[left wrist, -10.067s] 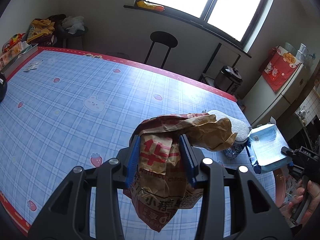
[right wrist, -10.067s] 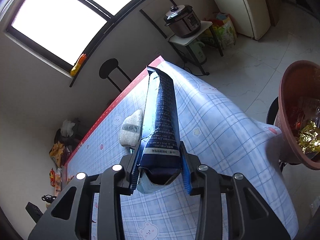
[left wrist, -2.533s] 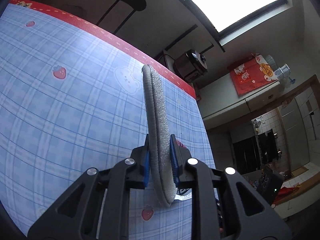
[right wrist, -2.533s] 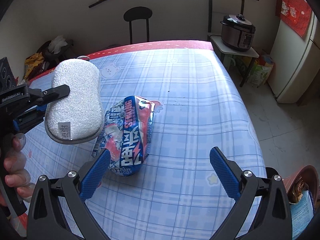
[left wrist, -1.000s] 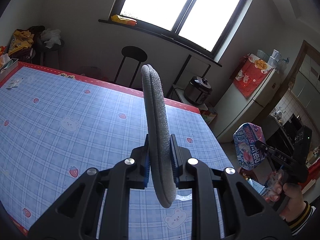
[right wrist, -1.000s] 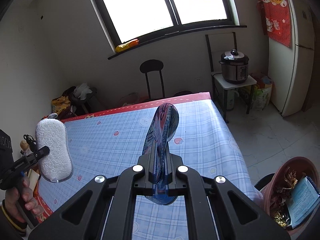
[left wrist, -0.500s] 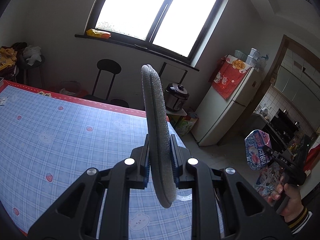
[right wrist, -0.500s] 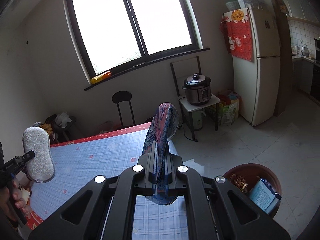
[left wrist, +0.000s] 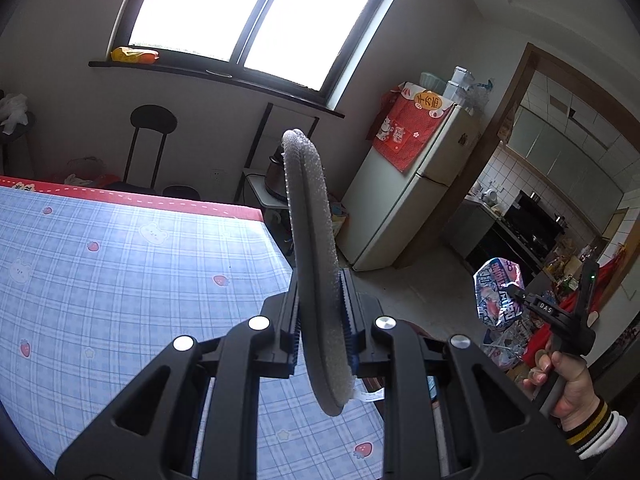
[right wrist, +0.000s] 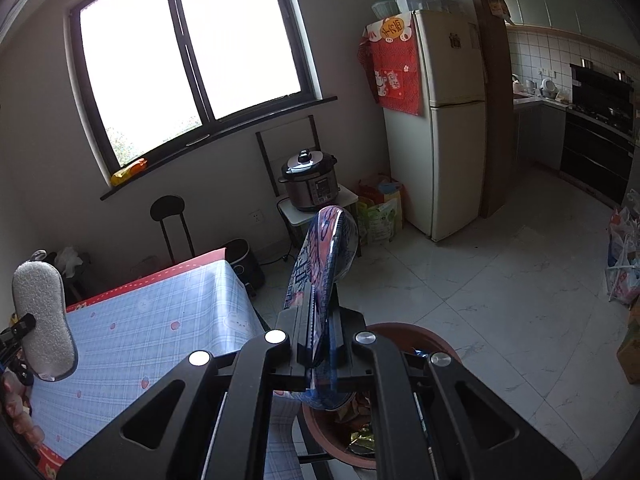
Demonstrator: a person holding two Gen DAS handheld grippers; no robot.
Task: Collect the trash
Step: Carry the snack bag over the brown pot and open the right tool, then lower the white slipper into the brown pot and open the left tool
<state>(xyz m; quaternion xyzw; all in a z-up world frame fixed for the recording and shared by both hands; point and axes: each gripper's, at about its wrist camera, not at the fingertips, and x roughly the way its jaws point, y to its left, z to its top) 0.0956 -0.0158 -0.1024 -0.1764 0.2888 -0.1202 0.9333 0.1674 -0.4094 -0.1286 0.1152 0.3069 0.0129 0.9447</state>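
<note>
My left gripper (left wrist: 320, 342) is shut on a grey sponge pad (left wrist: 310, 248), held upright on edge above the right end of the table (left wrist: 120, 264). The pad also shows in the right wrist view (right wrist: 42, 316). My right gripper (right wrist: 322, 334) is shut on a flattened red-and-blue snack bag (right wrist: 326, 256), held above the brown trash basin (right wrist: 424, 334) on the floor beside the table. The bag also shows in the left wrist view (left wrist: 498, 292). The basin holds wrappers, mostly hidden behind my gripper.
The table carries a blue checked cloth with a red border (right wrist: 140, 336). A fridge (right wrist: 436, 120), a pressure cooker (right wrist: 310, 180) on a small stand, and a black stool (right wrist: 170, 220) stand by the wall. Bags (right wrist: 622, 256) lie at the floor's right.
Both grippers have swung right, away from the table. The right gripper with the snack bag now sits over the brown basin. The left gripper still holds the sponge pad.
</note>
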